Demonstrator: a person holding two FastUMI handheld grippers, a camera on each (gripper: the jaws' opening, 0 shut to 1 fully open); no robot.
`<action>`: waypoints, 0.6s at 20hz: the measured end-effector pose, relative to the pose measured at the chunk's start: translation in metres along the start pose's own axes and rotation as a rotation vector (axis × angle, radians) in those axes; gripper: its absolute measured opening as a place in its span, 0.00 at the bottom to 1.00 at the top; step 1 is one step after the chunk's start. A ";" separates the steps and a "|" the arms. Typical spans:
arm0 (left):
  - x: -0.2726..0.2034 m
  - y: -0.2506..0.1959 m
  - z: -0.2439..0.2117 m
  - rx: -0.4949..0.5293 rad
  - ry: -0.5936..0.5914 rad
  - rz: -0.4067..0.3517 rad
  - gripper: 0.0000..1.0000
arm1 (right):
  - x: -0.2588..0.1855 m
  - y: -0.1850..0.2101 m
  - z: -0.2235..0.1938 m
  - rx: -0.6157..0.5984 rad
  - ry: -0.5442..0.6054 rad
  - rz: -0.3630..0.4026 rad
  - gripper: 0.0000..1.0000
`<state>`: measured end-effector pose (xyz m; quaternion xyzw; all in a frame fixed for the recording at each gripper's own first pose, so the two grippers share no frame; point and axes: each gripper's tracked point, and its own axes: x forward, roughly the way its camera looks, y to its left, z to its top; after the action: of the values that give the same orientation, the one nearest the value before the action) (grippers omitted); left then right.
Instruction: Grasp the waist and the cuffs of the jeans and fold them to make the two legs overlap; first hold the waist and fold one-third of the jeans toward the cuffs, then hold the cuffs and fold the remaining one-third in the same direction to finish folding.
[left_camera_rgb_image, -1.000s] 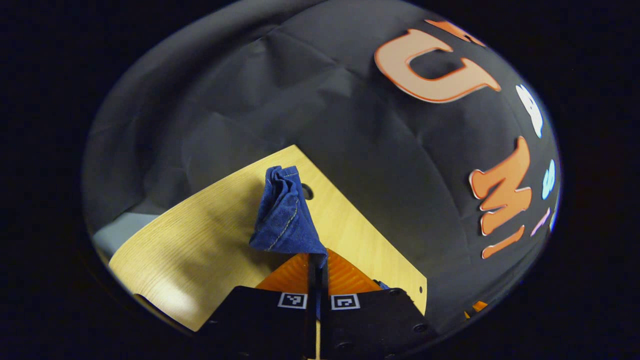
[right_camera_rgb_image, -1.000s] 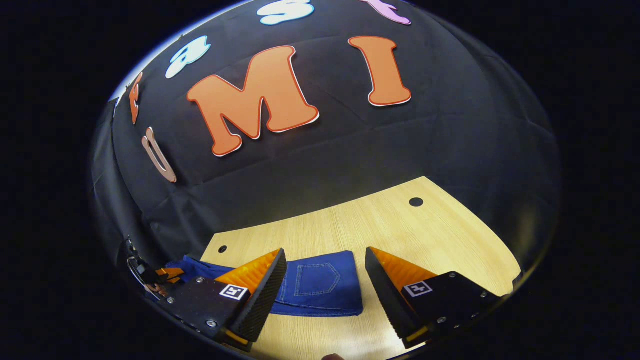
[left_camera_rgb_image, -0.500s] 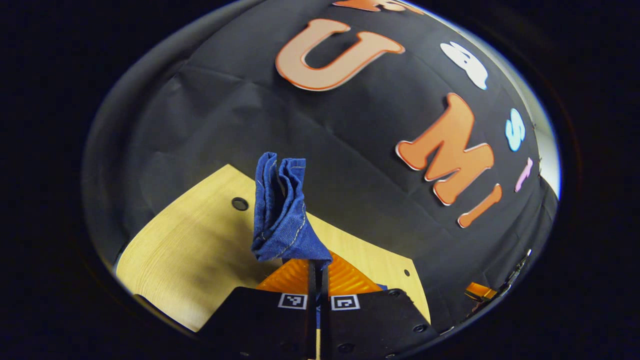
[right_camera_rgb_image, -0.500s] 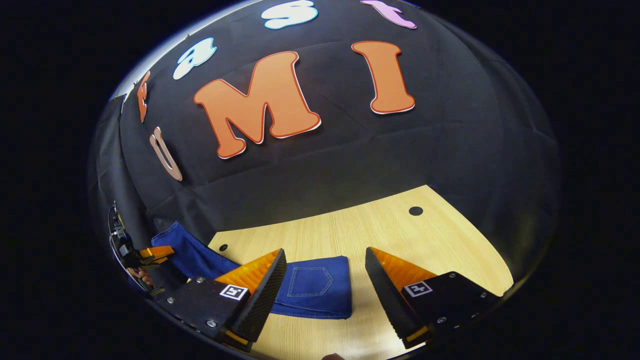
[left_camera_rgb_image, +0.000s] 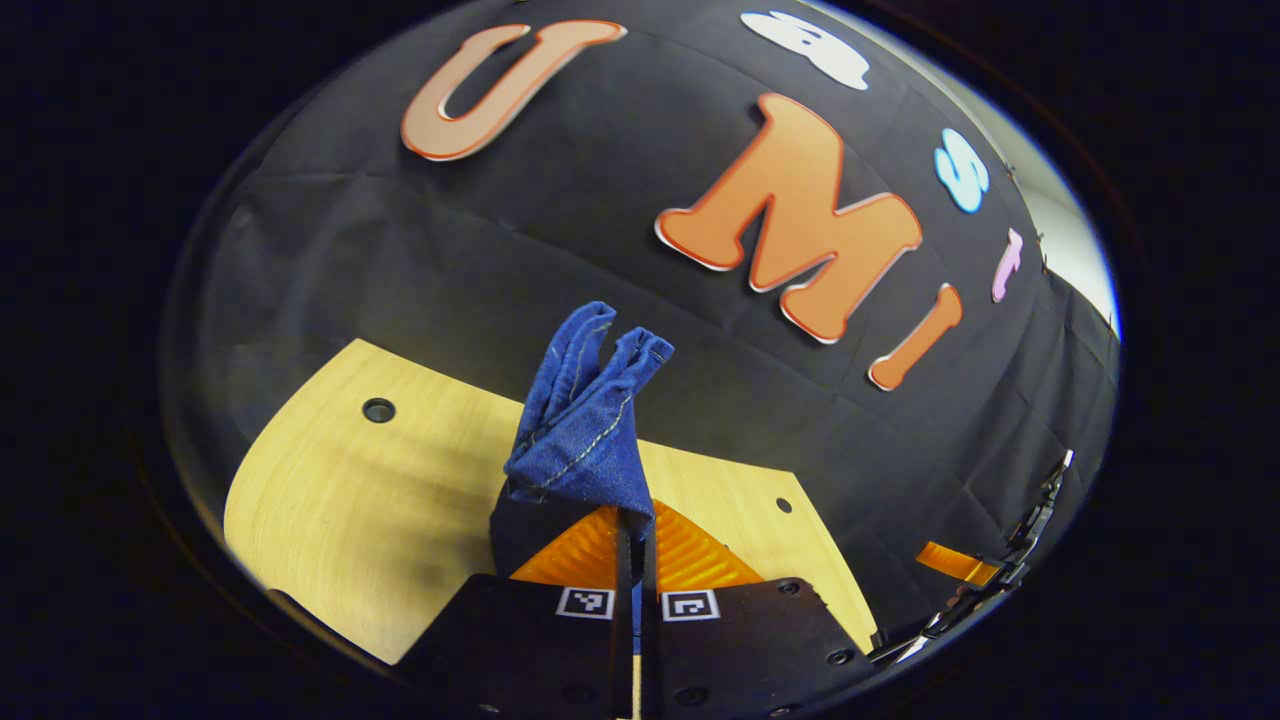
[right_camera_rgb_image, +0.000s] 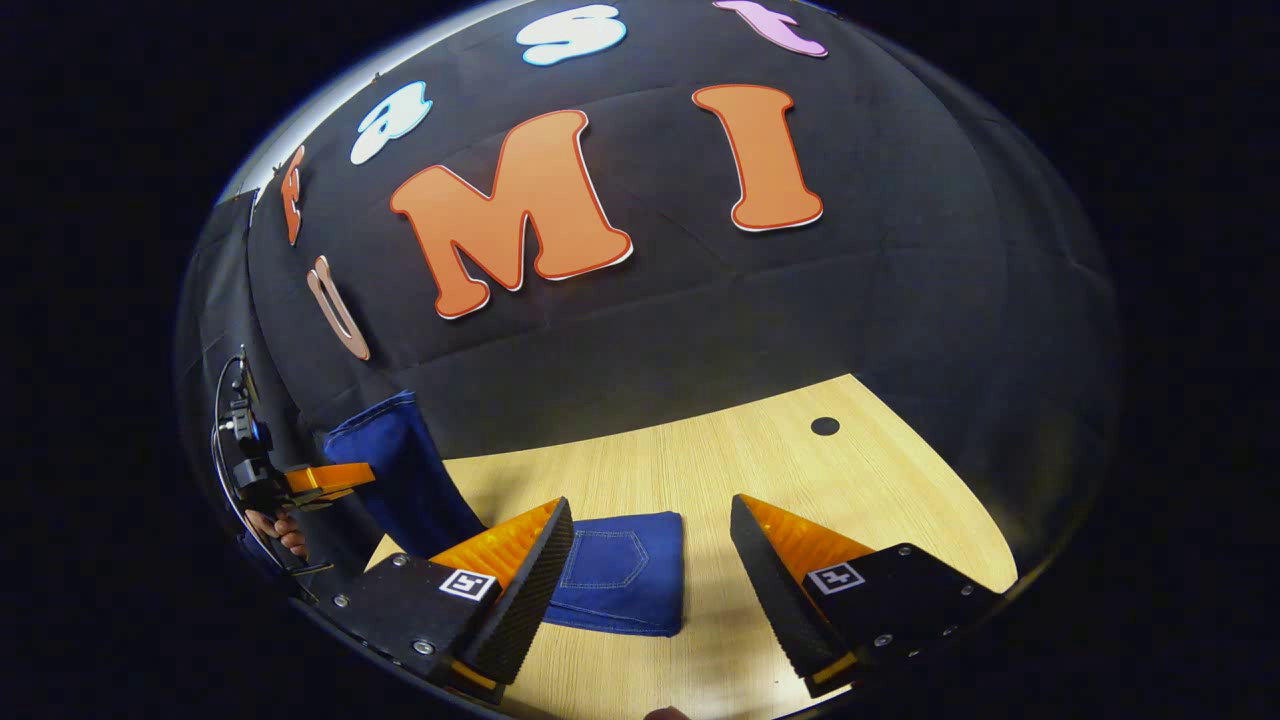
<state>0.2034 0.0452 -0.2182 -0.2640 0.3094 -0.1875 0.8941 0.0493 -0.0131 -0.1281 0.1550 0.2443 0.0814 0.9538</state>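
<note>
Blue jeans (right_camera_rgb_image: 620, 585) lie folded on the wooden table (right_camera_rgb_image: 800, 470), back pocket up, just beyond my right gripper (right_camera_rgb_image: 650, 510), which hovers open with nothing between its fingers. At the left of the right gripper view the cuff end of the jeans (right_camera_rgb_image: 400, 470) hangs lifted off the table, held by my left gripper (right_camera_rgb_image: 320, 478) in a person's hand (right_camera_rgb_image: 285, 530). In the left gripper view my left gripper (left_camera_rgb_image: 635, 530) is shut on the bunched cuffs (left_camera_rgb_image: 585, 420), which stick up past its fingertips. The right gripper (left_camera_rgb_image: 960, 565) peeks in at the far right.
The table (left_camera_rgb_image: 340, 500) has small round holes (left_camera_rgb_image: 378, 409) near its far corners, one also in the right gripper view (right_camera_rgb_image: 825, 425). The black cloth wall stands close behind the table's far edge.
My left gripper has lifted the cuffs higher and swung them round toward the folded part; more of the leg now hangs off the table. The right gripper has stayed open, nearly still.
</note>
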 end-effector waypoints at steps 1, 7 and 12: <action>0.007 -0.010 -0.006 0.017 0.019 -0.006 0.03 | -0.001 -0.003 -0.001 0.001 0.002 0.001 0.98; 0.045 -0.058 -0.049 0.094 0.128 -0.023 0.03 | -0.004 -0.028 -0.002 0.023 0.005 -0.009 0.98; 0.064 -0.071 -0.074 0.173 0.221 0.027 0.05 | -0.005 -0.046 -0.006 0.037 0.017 -0.010 0.98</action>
<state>0.1902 -0.0688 -0.2552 -0.1595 0.3922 -0.2292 0.8765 0.0456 -0.0563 -0.1462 0.1707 0.2549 0.0732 0.9490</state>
